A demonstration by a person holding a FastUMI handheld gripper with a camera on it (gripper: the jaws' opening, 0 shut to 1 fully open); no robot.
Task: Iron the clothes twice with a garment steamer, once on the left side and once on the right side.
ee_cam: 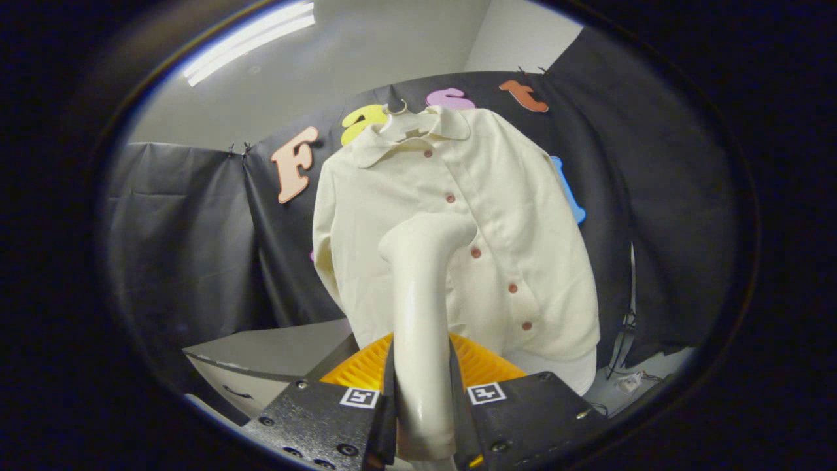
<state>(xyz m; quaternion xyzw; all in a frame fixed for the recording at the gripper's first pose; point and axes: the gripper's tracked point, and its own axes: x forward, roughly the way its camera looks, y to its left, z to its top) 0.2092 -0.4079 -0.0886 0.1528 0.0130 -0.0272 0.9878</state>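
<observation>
Both fingers of the gripper point(424, 418) pressed on the handle of the garment steamer point(418, 307), which rose upright between them. Its head seemed to touch the cream shirt point(497, 216), left of the row of 5 buttons point(476, 252). That shirt hung from a hanger hook point(396, 108) against the booth wall.

cream shirt point(458, 242) with reddish-brown buttons point(475, 252), glossy cream steamer point(422, 307), black wall cloth point(196, 235)
</observation>
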